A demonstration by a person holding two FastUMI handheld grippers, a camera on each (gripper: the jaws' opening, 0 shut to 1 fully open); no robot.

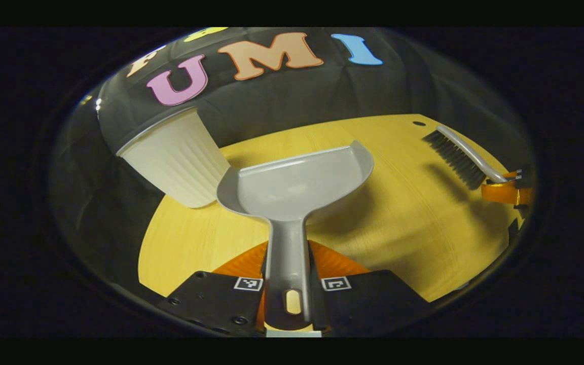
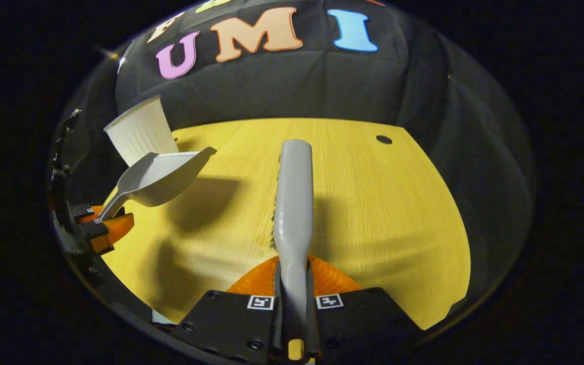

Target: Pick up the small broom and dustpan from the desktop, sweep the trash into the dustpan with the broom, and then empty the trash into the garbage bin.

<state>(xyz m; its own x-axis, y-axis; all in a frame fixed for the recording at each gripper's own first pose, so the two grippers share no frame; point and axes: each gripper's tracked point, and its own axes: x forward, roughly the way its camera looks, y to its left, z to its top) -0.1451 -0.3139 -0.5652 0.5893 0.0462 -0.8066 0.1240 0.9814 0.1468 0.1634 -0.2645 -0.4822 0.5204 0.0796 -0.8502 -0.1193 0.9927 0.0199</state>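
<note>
lower centre, left gripper clamps the dustpan handle, pan lifted empty beside the garbage bin; right gripper clamps the broom, held clear.

no readable text or numbers, only small square coded markers on the jaws

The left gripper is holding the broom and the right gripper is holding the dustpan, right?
No, swap them. In the left gripper view, the left gripper holds the dustpan by its handle. In the right gripper view, the right gripper holds the broom.
</note>
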